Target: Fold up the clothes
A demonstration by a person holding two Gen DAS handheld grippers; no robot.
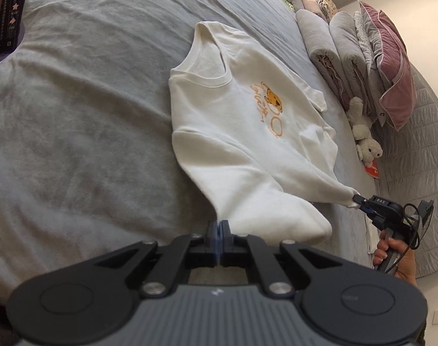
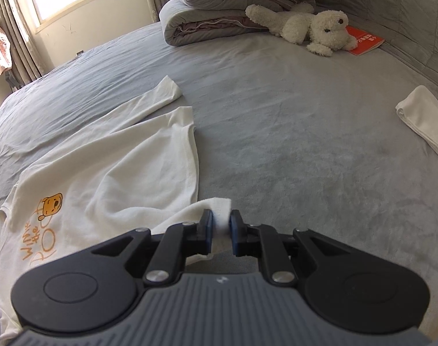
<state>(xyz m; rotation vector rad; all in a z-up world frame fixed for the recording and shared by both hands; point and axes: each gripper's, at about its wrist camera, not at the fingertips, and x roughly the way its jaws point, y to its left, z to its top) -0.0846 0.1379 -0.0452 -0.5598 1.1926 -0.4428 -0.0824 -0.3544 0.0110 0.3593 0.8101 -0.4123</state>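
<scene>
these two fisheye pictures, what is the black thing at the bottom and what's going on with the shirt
The black thing is a hand-held two-finger tool with a camera on it; a person carries one in each hand. One picture looks along the left tool, the other along the right tool. A white T-shirt with an orange bear print lies on a grey bed. Each tool is shut on a bit of its fabric. Folded bedding, a plush dog, a red book and another white cloth also lie there.

Bed [image 2: 276,144] lies bare and open right of the shirt [image 2: 118,173], up to the headboard. Obstacles at its far edge: folded quilts [image 2: 219,20], plush dog [image 2: 314,28], red book [image 2: 366,41]. Folded white cloth [image 2: 424,118] blocks the right side.
</scene>
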